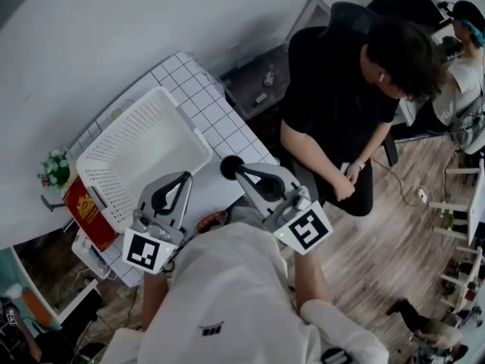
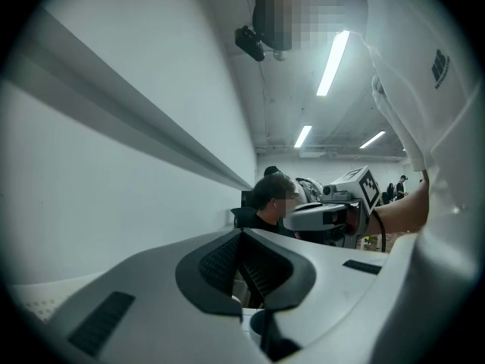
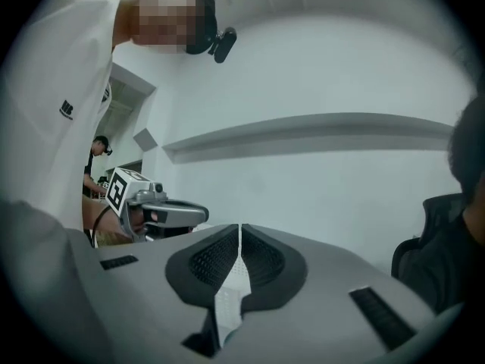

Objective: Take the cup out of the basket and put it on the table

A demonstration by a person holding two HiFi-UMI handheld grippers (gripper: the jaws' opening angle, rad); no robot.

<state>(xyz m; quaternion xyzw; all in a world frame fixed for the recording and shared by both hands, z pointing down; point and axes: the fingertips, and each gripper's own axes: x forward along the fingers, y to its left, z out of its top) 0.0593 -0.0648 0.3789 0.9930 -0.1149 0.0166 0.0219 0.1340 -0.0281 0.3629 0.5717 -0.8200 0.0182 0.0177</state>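
Observation:
The white slatted basket stands on the white tiled table, and its inside looks empty. A small reddish-brown round thing, possibly the cup, lies on the table by the basket's near corner, half hidden by my shoulder. My left gripper hovers over the basket's near rim, jaws together, holding nothing. My right gripper is raised just right of the basket. Its pads meet with nothing between them. Both gripper views point up at the wall and do not show basket or cup.
A person in black stands close to the table's right side. A red booklet and a small potted plant sit left of the basket. Wooden floor lies to the right.

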